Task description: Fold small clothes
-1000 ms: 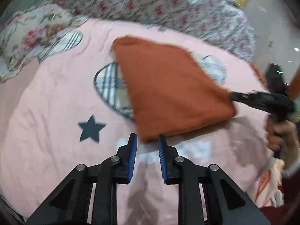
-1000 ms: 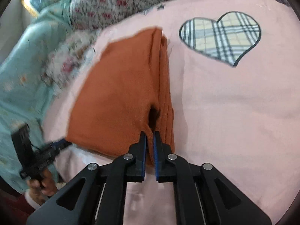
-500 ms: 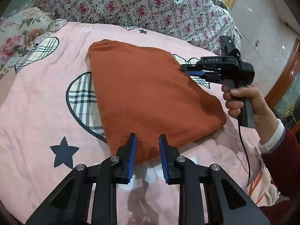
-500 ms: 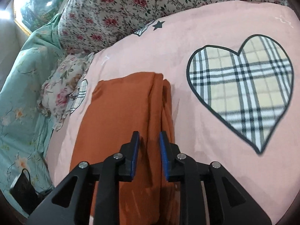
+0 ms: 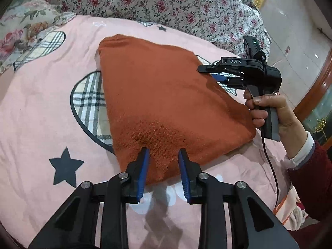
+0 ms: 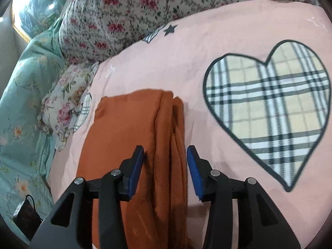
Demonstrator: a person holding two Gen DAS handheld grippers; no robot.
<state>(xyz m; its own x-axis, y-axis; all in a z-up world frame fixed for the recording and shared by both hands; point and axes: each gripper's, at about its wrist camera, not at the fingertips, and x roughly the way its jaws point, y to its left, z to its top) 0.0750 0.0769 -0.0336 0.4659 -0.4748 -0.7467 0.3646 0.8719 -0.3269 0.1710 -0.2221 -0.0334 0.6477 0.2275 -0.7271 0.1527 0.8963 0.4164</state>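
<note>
On my left-wrist view the far left shows a floral pillow (image 5: 22, 31) cut off by the lens edge; next comes the pink bedsheet (image 5: 41, 108) with a dark star (image 5: 65, 167) and a plaid heart (image 5: 89, 103) half hidden beneath the folded orange garment (image 5: 166, 103), which lies flat in the middle of the bed; my left gripper (image 5: 162, 155) sits over its near edge, blue pads apart after just opening a little, cloth under the gap but neither pad visibly pressing it; below the garment some pale printing on the sheet is covered by the fingers and I cannot read it; to the right my right gripper (image 5: 209, 72) hovers at the garment's right edge, its body marked "DAS" in white letters, its fingertips hard to separate from this side; the hand (image 5: 267, 110) holding it leads to a sleeve cut off at the frame. From the right-wrist view that gripper's blue pads have just spread wide, straddling the stacked fold edges without touching them; a small dark object at bottom left is too cropped to identify; a floral quilt (image 6: 134, 6) lies far behind.
</note>
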